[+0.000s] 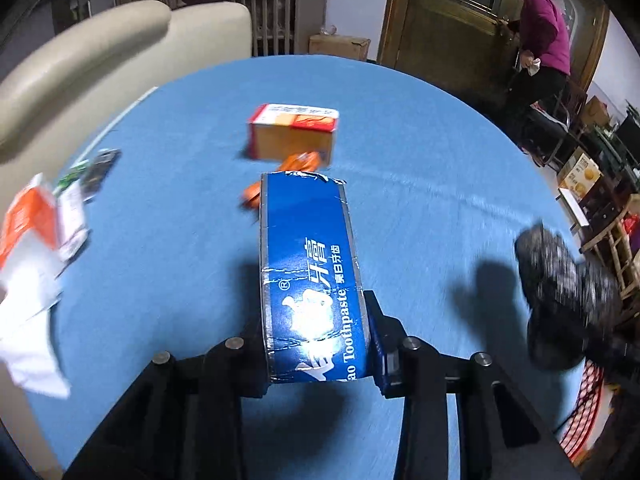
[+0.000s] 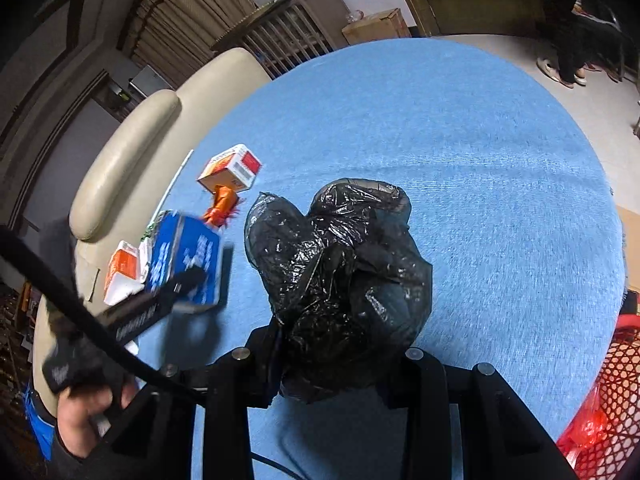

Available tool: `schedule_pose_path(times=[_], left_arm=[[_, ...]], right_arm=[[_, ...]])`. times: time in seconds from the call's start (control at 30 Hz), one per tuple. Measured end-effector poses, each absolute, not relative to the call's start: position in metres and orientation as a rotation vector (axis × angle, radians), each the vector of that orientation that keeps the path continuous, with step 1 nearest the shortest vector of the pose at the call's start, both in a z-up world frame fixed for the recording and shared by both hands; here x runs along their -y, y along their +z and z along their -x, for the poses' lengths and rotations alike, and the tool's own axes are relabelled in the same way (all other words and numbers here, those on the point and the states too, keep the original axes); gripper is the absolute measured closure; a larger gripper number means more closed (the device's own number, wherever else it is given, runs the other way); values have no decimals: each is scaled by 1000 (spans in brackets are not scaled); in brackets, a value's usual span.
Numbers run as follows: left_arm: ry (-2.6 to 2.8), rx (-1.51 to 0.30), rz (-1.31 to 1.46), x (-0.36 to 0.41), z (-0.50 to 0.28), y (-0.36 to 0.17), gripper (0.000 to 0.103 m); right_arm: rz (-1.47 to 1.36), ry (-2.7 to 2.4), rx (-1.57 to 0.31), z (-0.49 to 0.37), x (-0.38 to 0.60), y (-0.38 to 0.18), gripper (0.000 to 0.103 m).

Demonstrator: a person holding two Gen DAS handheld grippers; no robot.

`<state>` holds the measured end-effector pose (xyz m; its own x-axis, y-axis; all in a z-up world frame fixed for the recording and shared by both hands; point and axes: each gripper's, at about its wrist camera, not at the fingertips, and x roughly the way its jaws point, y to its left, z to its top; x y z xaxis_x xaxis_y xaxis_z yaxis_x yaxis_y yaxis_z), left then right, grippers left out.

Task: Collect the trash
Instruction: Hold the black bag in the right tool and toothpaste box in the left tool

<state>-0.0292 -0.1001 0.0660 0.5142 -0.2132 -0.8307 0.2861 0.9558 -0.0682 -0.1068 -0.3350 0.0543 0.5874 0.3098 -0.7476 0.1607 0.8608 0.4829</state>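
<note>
I'm gripping a blue toothpaste box (image 1: pixel 312 280) in my left gripper (image 1: pixel 320 344), a black trash bag (image 2: pixel 340 280) in my right gripper (image 2: pixel 328 364), over the round blue table (image 1: pixel 420 200); beige sofa (image 1: pixel 100 64) behind.

We note: a round table with blue cloth (image 1: pixel 420 152); a cream leather sofa (image 1: pixel 100 60) beside it; brown curtains (image 2: pixel 192 12); a slatted wooden cabinet (image 1: pixel 276 20); a dark wooden door (image 1: pixel 452 12); a cardboard box (image 1: pixel 339 46) on pale floor.

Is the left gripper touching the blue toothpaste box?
Touching. In the left wrist view the left gripper is clamped on the blue toothpaste box, its fingers pressed against both sides.
</note>
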Motion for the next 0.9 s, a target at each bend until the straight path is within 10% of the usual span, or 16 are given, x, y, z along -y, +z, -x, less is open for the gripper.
schedule_pose_path(times=[0.9], left_arm=[[-236, -914, -91, 40, 124, 90, 63]], right_arm=[[-496, 134, -909, 177, 299, 76, 64]])
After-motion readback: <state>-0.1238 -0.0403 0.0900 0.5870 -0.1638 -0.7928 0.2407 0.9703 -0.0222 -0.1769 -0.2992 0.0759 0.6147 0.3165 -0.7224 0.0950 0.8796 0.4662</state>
